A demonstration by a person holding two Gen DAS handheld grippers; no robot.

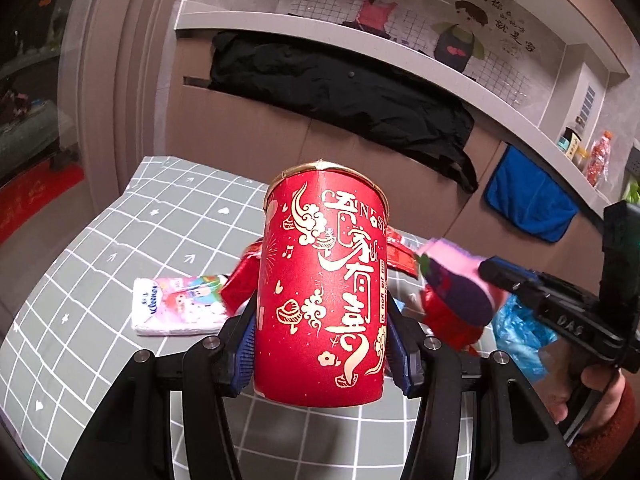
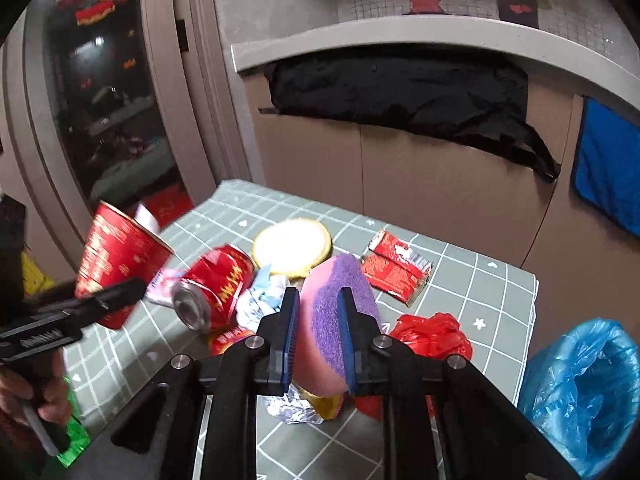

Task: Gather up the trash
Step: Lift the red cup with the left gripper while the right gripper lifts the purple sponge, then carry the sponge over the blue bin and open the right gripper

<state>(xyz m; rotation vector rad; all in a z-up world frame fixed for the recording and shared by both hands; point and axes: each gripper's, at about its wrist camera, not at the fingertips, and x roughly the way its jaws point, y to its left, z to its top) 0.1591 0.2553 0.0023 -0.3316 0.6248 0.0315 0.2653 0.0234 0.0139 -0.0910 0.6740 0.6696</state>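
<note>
My left gripper (image 1: 320, 344) is shut on a red paper cup (image 1: 322, 284) with gold print and holds it upright above the table; the cup also shows at the left of the right wrist view (image 2: 116, 256). My right gripper (image 2: 318, 316) is shut on a pink and purple sponge (image 2: 340, 312), lifted above the trash pile; it shows in the left wrist view (image 1: 460, 280). A red can (image 2: 218, 284) lies on its side below. A blue-lined trash bin (image 2: 580, 392) stands at the table's right.
On the grey checked tablecloth (image 2: 480, 288) lie a round gold lid (image 2: 294, 246), red sachets (image 2: 396, 268), a red plastic bag (image 2: 432, 334), crumpled foil (image 2: 296, 404) and a tissue pack (image 1: 176, 304). Cabinets with a black cloth (image 2: 400, 92) stand behind.
</note>
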